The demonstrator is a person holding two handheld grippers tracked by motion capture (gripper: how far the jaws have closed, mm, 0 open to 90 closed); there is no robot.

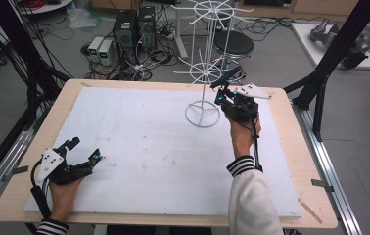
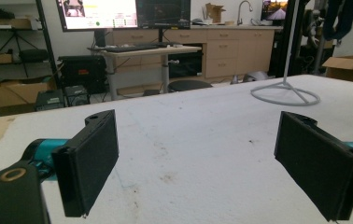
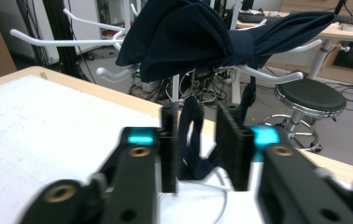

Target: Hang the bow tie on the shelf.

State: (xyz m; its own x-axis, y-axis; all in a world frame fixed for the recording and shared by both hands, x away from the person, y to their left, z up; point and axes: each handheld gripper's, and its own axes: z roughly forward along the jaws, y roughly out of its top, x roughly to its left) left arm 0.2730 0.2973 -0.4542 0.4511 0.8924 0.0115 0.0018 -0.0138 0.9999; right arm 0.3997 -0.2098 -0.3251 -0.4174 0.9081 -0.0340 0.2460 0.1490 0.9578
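A dark navy bow tie hangs on a lower hook of the white wire rack, which stands at the table's far right. The bow tie's strap dangles in a loop between the two jaws of my right gripper. Those jaws stand a little apart, with a gap beside the strap. In the high view my right gripper sits just right of the rack pole, under the bow tie. My left gripper rests at the front left of the table, open wide with nothing between its jaws.
A white foam sheet covers most of the wooden table. The rack's ring base lies on it. Beyond the far edge are a black stool, computer cases and cables. Black frame posts rise at the right.
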